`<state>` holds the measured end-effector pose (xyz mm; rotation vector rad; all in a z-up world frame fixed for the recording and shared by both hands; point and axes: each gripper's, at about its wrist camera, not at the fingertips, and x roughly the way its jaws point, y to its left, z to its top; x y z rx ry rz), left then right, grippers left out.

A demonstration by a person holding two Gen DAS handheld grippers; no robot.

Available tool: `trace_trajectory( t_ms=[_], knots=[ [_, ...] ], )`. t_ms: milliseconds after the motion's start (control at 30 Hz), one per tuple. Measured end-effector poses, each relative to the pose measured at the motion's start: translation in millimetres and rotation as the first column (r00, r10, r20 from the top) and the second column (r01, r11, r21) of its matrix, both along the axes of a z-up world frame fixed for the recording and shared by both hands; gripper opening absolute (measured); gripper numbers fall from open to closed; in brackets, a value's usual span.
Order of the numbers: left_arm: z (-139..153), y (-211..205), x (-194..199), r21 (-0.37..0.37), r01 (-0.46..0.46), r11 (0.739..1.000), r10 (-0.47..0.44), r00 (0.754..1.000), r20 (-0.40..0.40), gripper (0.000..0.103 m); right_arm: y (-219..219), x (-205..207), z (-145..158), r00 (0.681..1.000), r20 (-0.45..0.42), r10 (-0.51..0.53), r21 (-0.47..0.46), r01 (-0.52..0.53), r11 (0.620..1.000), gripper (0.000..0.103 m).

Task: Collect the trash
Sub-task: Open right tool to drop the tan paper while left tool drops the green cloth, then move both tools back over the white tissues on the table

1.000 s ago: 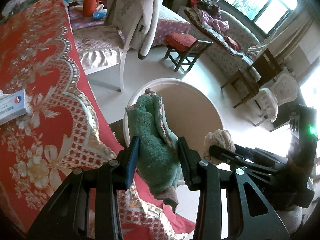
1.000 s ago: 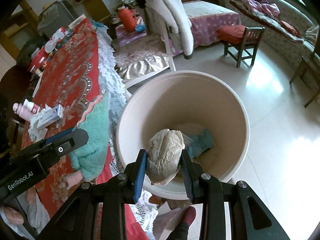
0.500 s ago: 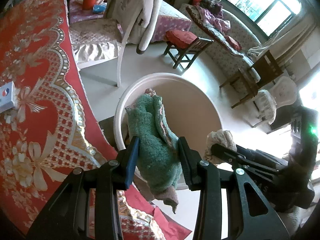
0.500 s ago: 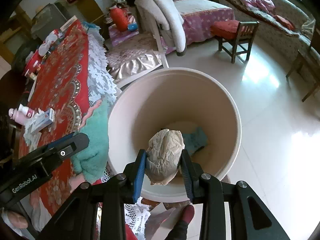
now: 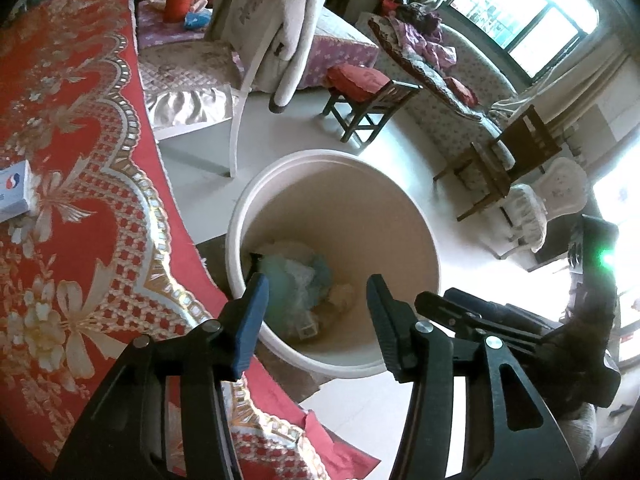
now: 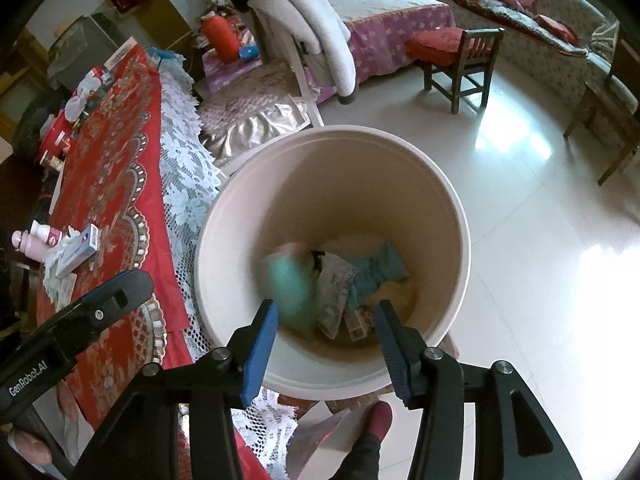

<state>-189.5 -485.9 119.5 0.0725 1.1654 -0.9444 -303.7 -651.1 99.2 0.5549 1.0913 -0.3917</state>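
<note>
A cream round bin [image 5: 400, 208] [image 6: 460, 216] stands on the floor beside the table. Inside it lie a green towel [image 6: 292, 288] [image 5: 276, 280], blurred in the right wrist view, a crumpled wrapper [image 6: 334, 292] and a teal rag [image 6: 376, 268]. My left gripper [image 5: 316, 312] is open and empty above the bin's near rim. My right gripper [image 6: 326, 340] is open and empty above the bin; it also shows in the left wrist view [image 5: 480, 316], beside the left one.
A table with a red patterned cloth [image 5: 72, 200] [image 6: 104, 184] is to the left, with a small box [image 5: 14, 192] and a pink bottle [image 6: 34, 240]. A chair draped in white clothing [image 6: 304, 28], a wooden stool [image 6: 460, 60] and sofas stand beyond.
Both grippers opened. The green towel dropped from the left gripper and the crumpled paper wad from the right; both now lie in the bin.
</note>
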Motion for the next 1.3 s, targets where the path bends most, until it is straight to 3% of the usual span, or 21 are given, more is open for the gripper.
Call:
trace_trajectory(
  t_ms=[767, 900, 1300],
  knots=[
    [9.6, 63.9, 17.7, 0.025, -0.131, 0.991, 0.129, 0.988, 0.083, 0.049, 49.4, 36.8, 13.5, 0.992, 0.029, 0.120, -0.022, -0.119, 0.993, 0.050],
    [12.0, 84.0, 25.4, 0.026, -0.173, 0.985, 0.170, 0.981, 0.095, 0.049, 65.6, 52.1, 17.9, 0.986, 0.041, 0.161, -0.027, -0.160, 0.987, 0.060],
    [9.6, 182.0, 61.3, 0.053, -0.366, 0.929, 0.360, 0.928, 0.100, 0.049, 135.5, 108.5, 18.9, 0.945, 0.045, 0.324, -0.026, -0.323, 0.946, 0.061]
  ],
)
